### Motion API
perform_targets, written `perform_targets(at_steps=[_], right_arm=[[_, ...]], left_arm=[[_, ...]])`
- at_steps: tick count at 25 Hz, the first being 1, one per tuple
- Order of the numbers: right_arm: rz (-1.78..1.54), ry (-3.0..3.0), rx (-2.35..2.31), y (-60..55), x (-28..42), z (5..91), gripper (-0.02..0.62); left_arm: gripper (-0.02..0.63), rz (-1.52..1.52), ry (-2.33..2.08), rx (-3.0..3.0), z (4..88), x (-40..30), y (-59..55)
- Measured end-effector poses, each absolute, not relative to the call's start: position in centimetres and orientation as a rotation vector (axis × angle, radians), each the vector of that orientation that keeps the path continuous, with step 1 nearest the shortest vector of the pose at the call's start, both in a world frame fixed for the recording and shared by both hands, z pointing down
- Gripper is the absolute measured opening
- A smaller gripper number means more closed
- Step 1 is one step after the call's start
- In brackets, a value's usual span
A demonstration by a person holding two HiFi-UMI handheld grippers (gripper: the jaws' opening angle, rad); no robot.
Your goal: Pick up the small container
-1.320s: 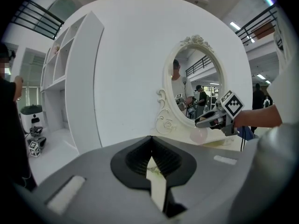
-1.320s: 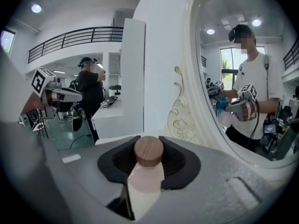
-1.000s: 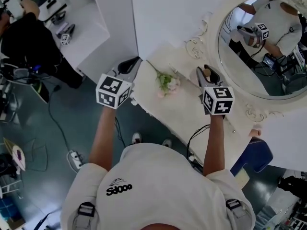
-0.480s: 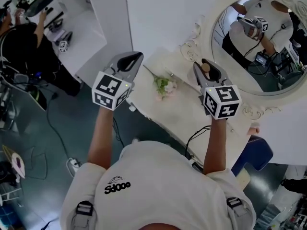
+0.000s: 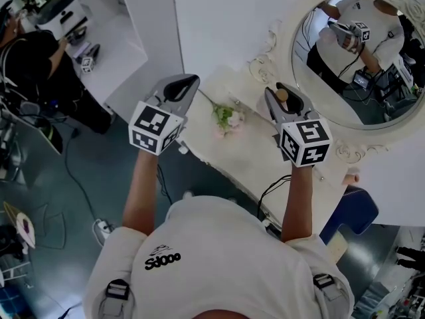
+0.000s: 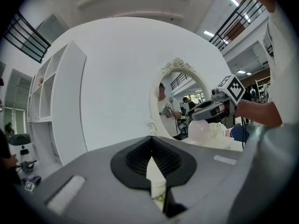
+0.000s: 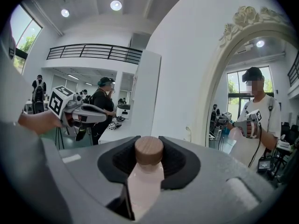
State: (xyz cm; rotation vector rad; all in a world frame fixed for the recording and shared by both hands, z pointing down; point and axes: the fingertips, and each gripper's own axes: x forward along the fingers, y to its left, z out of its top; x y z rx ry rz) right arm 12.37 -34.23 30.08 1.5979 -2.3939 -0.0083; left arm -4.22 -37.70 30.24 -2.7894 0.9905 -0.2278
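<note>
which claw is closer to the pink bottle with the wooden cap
Right. The right claw is shut on the pink bottle; the left claw is apart, on the far side of the flower sprig.

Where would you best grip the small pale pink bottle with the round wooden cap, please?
Grip the small pale pink bottle just under its round wooden cap, coming from the side; the wider cap should stop slipping, as the right gripper shows.

Flower (image 5: 228,117) (mid-table) and mirror (image 5: 362,58) crowd table (image 5: 255,157).

Pale pink container (image 7: 144,183) w/ brown cap (image 7: 149,149), blk/wht marker cube (image 5: 157,126), white mirror frame (image 5: 265,65)
</note>
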Motion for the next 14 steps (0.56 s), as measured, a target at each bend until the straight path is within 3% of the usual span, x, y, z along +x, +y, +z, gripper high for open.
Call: perform_targets(at_steps=[14], right_arm=[[-0.012,-2.407,1.575,-33.53,11.56,30.15,0.12]], left_arm=[[0.018,-0.226,0.978,-2.798,30.57,-4.12,-37.31]])
